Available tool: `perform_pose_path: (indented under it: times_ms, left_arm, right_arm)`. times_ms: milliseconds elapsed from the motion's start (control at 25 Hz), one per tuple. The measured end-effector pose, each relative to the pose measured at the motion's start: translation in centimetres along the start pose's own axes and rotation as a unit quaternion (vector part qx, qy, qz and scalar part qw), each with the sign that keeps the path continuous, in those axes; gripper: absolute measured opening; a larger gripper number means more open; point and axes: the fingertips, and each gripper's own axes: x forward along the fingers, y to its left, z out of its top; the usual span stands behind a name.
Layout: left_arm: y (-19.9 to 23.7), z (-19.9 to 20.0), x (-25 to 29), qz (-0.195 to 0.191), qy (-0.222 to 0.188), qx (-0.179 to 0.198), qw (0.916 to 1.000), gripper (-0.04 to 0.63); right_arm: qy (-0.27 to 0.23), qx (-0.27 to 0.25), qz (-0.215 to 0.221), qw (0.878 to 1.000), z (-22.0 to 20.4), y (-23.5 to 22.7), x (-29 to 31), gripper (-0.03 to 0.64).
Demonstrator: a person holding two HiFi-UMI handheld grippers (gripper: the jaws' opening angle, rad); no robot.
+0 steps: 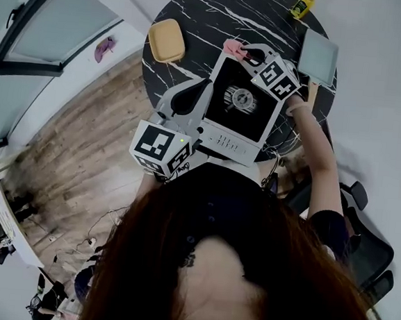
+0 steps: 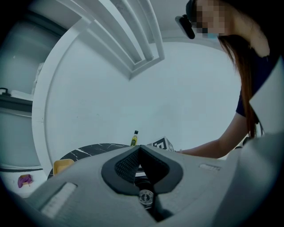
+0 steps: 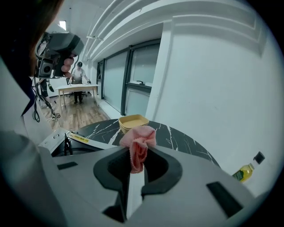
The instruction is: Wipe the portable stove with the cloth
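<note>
Cloth: the pink cloth [image 3: 141,135] is bunched at the far edge of the portable stove [image 1: 242,100], over its far left corner.
Right gripper [image 3: 137,153]: jaws clamped on the cloth.
Left gripper [image 2: 139,150]: jaws closed together with nothing between them, at the stove's left side.
Progress: probably early; the cloth is in hand, and most of the black top looks unwiped.
Left to do: sweep across the top and around the burner.
Around: a yellow container [image 1: 166,40] sits far left on the marble table [image 1: 213,17], with a bottle [image 1: 305,5] and a flat grey slab [image 1: 318,56] far right.
In the way: nothing on the stove top; only the left gripper crowds its left edge.
</note>
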Motion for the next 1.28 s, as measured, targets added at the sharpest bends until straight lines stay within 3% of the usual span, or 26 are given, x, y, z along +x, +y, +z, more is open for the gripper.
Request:
perform_pose_path:
  times_ms: [600,1280]
  left_arm:
    - [0.5,-1.1,0.6,0.008,0.021,-0.012,0.9997,0.012]
    - [-0.2,-1.5,1.2,0.002,0.031,-0.011,0.9995,0.012]
  right_arm:
    - [0.048,0.0,0.043,0.998,-4.3,0.2,4.2,0.06]
    - [0.076,-0.014,0.096,0.992,-5.4,0.9,4.0,0.051]
